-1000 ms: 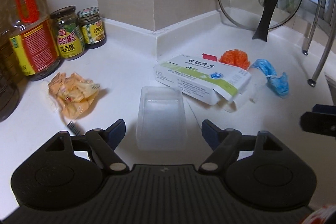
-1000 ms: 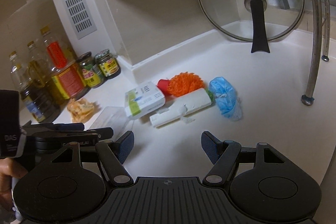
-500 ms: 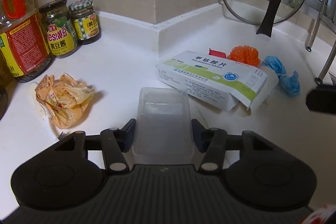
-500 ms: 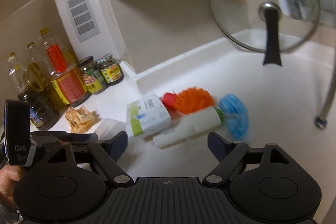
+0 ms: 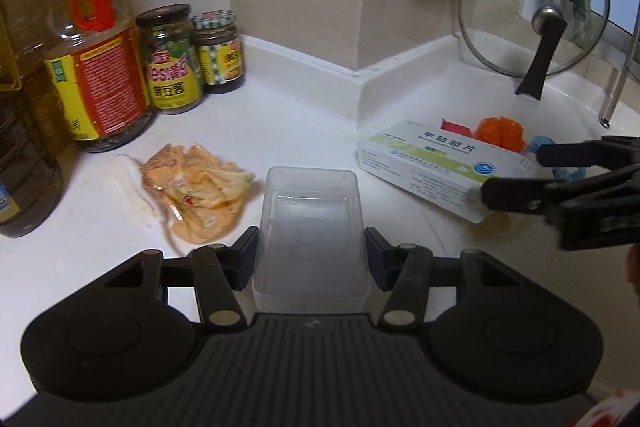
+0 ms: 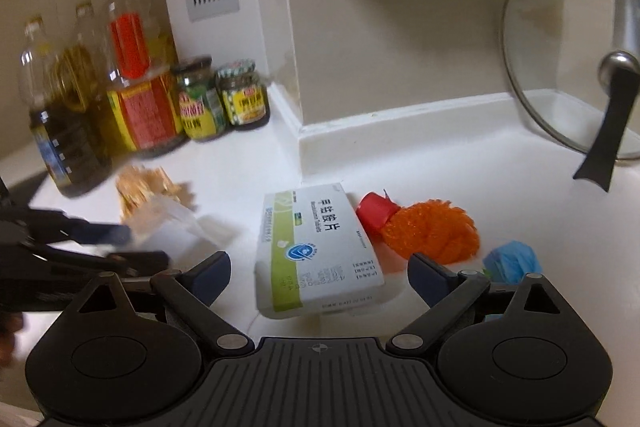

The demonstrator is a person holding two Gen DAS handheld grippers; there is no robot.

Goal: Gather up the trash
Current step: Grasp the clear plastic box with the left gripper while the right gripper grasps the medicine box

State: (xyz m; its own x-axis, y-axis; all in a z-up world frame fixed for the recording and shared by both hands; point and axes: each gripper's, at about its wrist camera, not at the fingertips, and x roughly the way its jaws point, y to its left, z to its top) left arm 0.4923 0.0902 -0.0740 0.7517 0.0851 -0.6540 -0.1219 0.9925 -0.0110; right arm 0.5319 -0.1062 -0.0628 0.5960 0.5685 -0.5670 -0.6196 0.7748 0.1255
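Now clamped from both sides between the pads of the left gripper (image 5: 311, 259): clear plastic container (image 5: 310, 227), resting on white counter (image 5: 280, 131), just beside crumpled orange wrapper (image 5: 196, 187) on its left. Farther right, white-and-green medicine box (image 6: 316, 247) lying flat between the widely spread, empty fingers of the right gripper (image 6: 319, 277), with red scrap (image 6: 374, 213), orange scrubber (image 6: 432, 237) and blue wad (image 6: 512, 261) just beyond. Behind, oil bottles (image 5: 96, 67) and two jars (image 5: 172, 59) along the wall, glass lid (image 5: 534, 19) leaning upright in the corner.
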